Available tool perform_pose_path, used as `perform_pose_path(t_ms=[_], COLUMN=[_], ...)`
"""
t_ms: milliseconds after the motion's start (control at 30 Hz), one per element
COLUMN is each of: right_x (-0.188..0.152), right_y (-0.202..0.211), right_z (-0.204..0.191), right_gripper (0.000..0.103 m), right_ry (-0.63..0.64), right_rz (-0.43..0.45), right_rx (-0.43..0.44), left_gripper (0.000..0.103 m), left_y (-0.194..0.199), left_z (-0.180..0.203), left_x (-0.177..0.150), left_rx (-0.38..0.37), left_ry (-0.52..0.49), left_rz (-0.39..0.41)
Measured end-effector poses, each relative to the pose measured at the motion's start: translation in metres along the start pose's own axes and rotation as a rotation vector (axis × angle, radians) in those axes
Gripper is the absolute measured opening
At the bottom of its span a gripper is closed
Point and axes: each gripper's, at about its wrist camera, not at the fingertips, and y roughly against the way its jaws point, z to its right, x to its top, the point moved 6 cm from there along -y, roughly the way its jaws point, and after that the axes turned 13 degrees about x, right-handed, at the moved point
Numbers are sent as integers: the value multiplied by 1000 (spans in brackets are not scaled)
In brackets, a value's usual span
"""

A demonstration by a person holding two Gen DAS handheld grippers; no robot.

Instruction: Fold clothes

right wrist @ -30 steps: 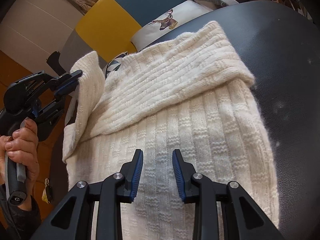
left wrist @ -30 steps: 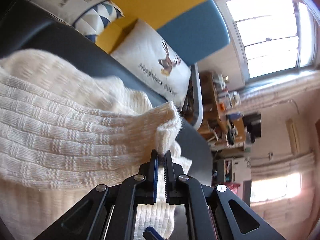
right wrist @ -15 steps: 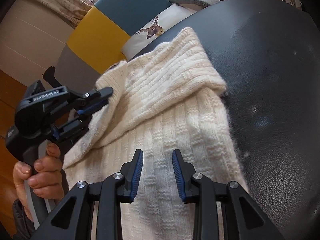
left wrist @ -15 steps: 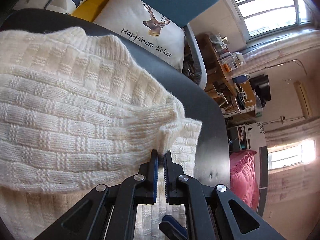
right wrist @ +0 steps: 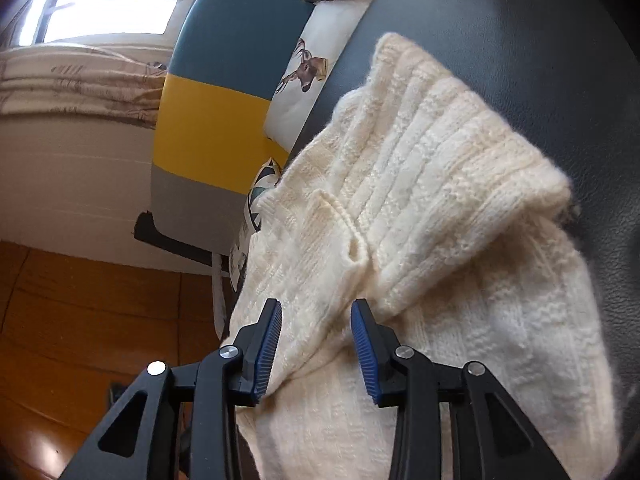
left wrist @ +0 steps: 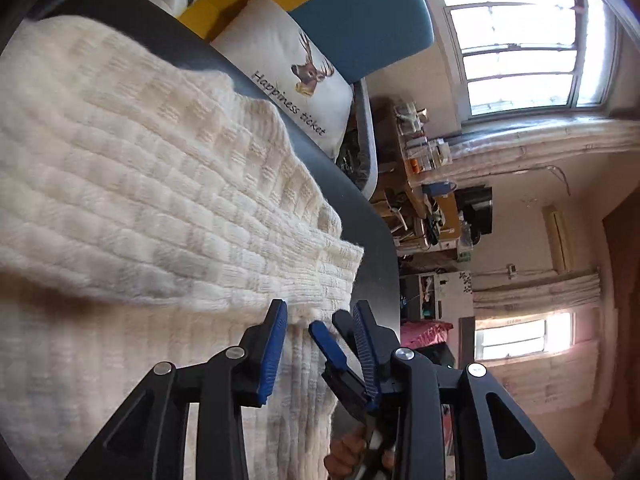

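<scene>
A cream knitted sweater [left wrist: 160, 184] lies on the black table [left wrist: 378, 248], one sleeve folded across its body. My left gripper [left wrist: 320, 320] stands open just over the sleeve's cuff end, holding nothing. A blue-padded finger of the right gripper [left wrist: 328, 346] shows between its fingers, with a hand [left wrist: 348, 452] below. In the right wrist view the right gripper [right wrist: 318, 332] is open, low over the sweater [right wrist: 440, 208] where the folded sleeve crosses the body. Nothing is pinched between its pads [right wrist: 270, 340].
A deer-print cushion [left wrist: 296, 80] and a blue and yellow chair back [right wrist: 224, 80] stand past the table's far edge. Bare black table [right wrist: 520, 48] lies to the right of the sweater. Wooden floor [right wrist: 80, 320] is on the left, cluttered shelves [left wrist: 432, 184] beyond.
My left gripper has opened and let go of the sleeve cuff, which now lies across the sweater's body. The right gripper has closed in beside the left and stays open.
</scene>
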Motion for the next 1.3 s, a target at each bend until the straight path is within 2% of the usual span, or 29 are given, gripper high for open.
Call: perform_pose_path(t_ms=[100,133,233,367,500,600,667,767,867,967,1133,1233,1300], right_x=[0,-2,-9,-15,-25,-31,-30,-24,-20,-19,-21,-19,-13], right_y=[-14,-14,-28,-37,-51,-55,-55,-52,-46,-43,-46,-45,-33], right_z=[7,7,7,-12,-21,-23,-21,-14,-6,-4,-42,-72,-92], right_gripper=[38,34,12,7,8,10,10,13,15,12,7,7,7], right_ry=[-29,-24,30,222,378,444,432,335,243,207,415,568,662], right_rz=[24,32,-24,-78,-157,-203,-210,-193,-182,-202,-182,-169,-147], right_rx=[2,2,-110,-291,-417,-452,-425,-307,-192,-170,-271,-330,-367], left_gripper=[34,34,34,34,34,35,36,36,36,36,36,35,27], left_y=[46,61,97,118,114,101,93,82,78,78,72,67,80], left_z=[-52,-73,-134,-181,-191,-191,-192,-191,-190,-188,-182,-184,-181], left_x=[8,12,22,29,36,44,49,57,64,72,84,93,100], left_rx=[-2,2,4,-22,-63,-63,-64,-70,-106,-114,-97,-36,-2], left_ry=[104,151,298,436,501,534,557,592,632,639,629,623,569], left_rz=[82,110,184,240,247,241,237,235,258,287,323,340,394])
